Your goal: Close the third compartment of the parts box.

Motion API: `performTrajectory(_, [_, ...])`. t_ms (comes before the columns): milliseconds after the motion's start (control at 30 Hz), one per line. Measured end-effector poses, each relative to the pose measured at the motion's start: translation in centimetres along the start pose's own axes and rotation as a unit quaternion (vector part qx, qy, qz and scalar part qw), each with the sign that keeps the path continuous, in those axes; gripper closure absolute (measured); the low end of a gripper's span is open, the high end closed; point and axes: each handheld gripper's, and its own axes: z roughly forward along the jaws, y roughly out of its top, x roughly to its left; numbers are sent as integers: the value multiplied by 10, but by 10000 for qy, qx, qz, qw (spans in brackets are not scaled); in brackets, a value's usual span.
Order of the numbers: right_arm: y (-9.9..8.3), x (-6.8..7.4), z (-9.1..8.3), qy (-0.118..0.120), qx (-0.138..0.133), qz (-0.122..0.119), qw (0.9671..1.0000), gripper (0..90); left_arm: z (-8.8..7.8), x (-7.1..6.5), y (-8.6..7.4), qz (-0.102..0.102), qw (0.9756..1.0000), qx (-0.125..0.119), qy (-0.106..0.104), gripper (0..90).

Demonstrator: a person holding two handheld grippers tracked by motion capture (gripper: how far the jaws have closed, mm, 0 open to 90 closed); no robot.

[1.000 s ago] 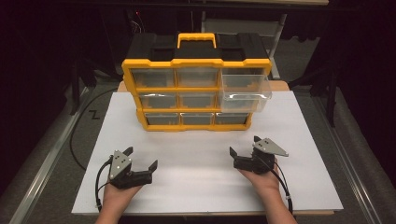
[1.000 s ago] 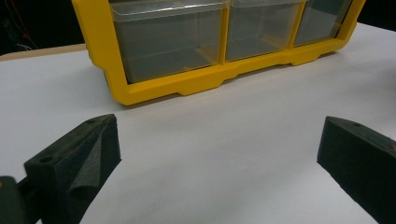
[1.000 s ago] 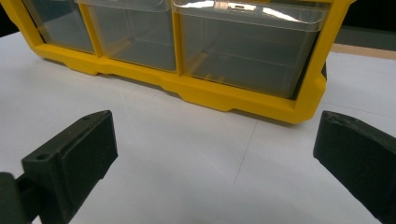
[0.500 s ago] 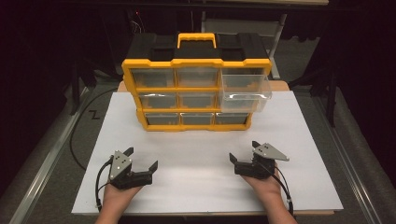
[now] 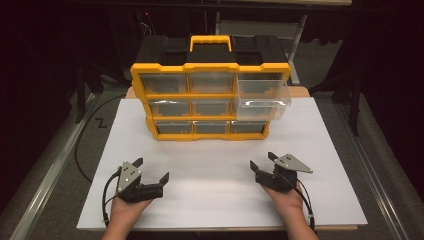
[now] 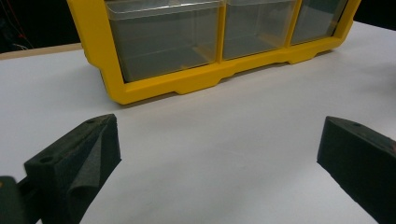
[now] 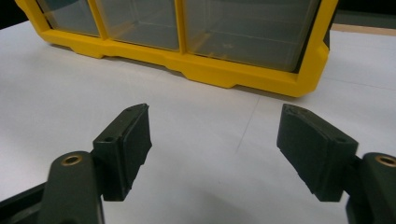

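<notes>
A yellow and black organizer [image 5: 210, 97] with clear drawers stands at the back of the white table [image 5: 220, 160]. Its right middle drawer [image 5: 262, 96] is pulled out. In the left gripper view the organizer's yellow frame [image 6: 187, 84] fills the top, and in the right gripper view the same frame [image 7: 210, 70] runs across the top. My left gripper [image 5: 150, 172] rests near the front left, jaws wide apart and empty [image 6: 217, 154]. My right gripper [image 5: 263, 162] rests at the front right; its jaws have just been closing, stand apart, and nothing is between them [image 7: 212, 149].
A black cable [image 5: 85, 145] loops on the floor left of the table. Dark stands and a pale frame [image 5: 260, 25] lie behind the organizer. White surface stretches between the grippers and the organizer.
The right gripper's jaws have drawn closer together. Both hands have stayed where they were near the front edge.
</notes>
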Motion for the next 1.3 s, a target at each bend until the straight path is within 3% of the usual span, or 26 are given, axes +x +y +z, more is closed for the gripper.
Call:
performTrajectory(100, [0,-1,-1,-8,-35,-39,10000,352,0,0,0,2,10000,-1,2,4])
performTrajectory(333, [1,-3,-2,-99,-65,-3,9999,385,0,0,0,4,10000,-7,5,4])
performTrajectory(700, [1,-3,-4,30,-52,-37,10000,647,-1,1,0,-7,10000,-16,22,4])
performTrajectory(1233, [6,-3,-10,-80,-115,-96,9999,900,-1,1,0,-14,10000,-13,19,6])
performTrajectory(1300, [6,-3,-11,-82,-137,-99,9998,900,-1,1,0,-27,10000,-19,27,5])
